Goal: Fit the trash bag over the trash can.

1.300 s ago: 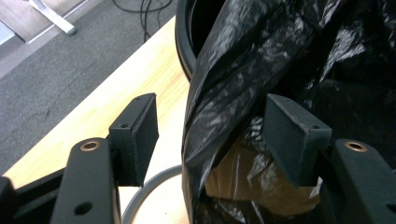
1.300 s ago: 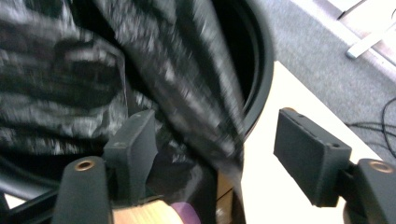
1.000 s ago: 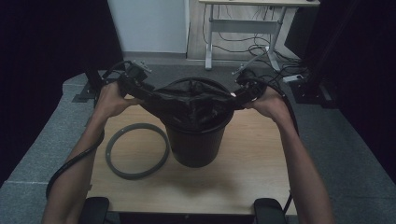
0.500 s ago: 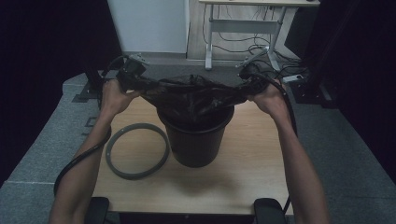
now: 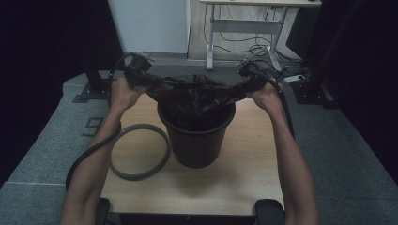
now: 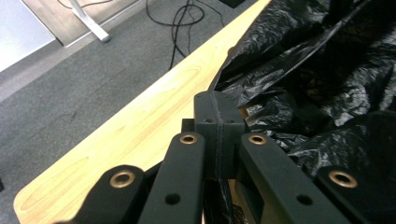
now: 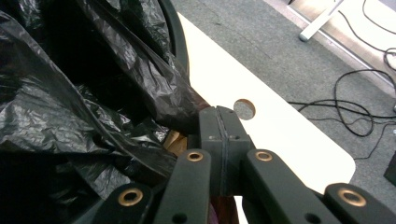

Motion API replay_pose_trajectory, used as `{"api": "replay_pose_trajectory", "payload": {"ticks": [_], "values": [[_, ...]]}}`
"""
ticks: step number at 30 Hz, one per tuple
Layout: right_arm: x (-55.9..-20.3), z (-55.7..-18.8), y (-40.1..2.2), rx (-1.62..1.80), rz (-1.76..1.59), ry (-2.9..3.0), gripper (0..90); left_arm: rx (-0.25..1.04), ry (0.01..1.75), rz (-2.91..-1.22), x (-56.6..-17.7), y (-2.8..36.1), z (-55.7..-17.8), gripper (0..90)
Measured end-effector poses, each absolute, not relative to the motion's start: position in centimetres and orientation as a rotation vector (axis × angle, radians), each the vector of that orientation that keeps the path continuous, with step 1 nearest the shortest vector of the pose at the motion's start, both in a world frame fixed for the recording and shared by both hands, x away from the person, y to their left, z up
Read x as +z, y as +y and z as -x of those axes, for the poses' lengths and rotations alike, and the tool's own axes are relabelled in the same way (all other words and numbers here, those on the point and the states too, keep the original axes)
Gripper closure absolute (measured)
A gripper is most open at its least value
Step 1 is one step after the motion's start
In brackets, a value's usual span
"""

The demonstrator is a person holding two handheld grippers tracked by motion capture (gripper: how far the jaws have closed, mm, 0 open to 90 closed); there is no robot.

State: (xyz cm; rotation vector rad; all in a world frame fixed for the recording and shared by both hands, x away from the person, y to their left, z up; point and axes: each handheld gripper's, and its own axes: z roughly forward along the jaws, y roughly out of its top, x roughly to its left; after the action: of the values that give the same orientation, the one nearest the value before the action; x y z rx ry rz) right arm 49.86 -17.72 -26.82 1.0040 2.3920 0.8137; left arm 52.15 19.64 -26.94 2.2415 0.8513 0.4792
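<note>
A black bin [image 5: 197,140] stands mid-table. Above its mouth a black bin bag [image 5: 197,96] hangs stretched wide between both grippers, its lower part sagging into the bin. My left gripper [image 5: 146,82] is shut on the bag's left edge, with the jaws pressed together [image 6: 218,105] beside the crinkled plastic [image 6: 327,70]. My right gripper [image 5: 245,86] is shut on the bag's right edge. Its closed tips [image 7: 218,119] sit against the bag [image 7: 93,93], near the bin's rim [image 7: 180,37].
A grey ring [image 5: 139,151] lies flat on the wooden table [image 5: 253,154] left of the bin. The tabletop has a round hole [image 7: 244,108] near its far right corner. Desk legs and cables [image 5: 244,42] stand on the floor beyond the table.
Both hands have risen and moved apart. The bag, gathered over the bin's mouth before, is now lifted and stretched taut between the grippers.
</note>
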Motion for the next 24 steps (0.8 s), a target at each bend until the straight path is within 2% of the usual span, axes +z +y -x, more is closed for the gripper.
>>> {"api": "replay_pose_trajectory", "payload": {"ticks": [10,24], "values": [[-28.3,-51.8,-17.2,0.792,-1.033,2.371,89.2,0.47,0.885,-2.253,-28.6,18.6,-54.8,89.3],[-31.2,-53.6,-16.8,0.718,-1.128,2.399,89.2,0.315,0.868,-2.284,-31.4,16.9,-57.1,89.4]]}}
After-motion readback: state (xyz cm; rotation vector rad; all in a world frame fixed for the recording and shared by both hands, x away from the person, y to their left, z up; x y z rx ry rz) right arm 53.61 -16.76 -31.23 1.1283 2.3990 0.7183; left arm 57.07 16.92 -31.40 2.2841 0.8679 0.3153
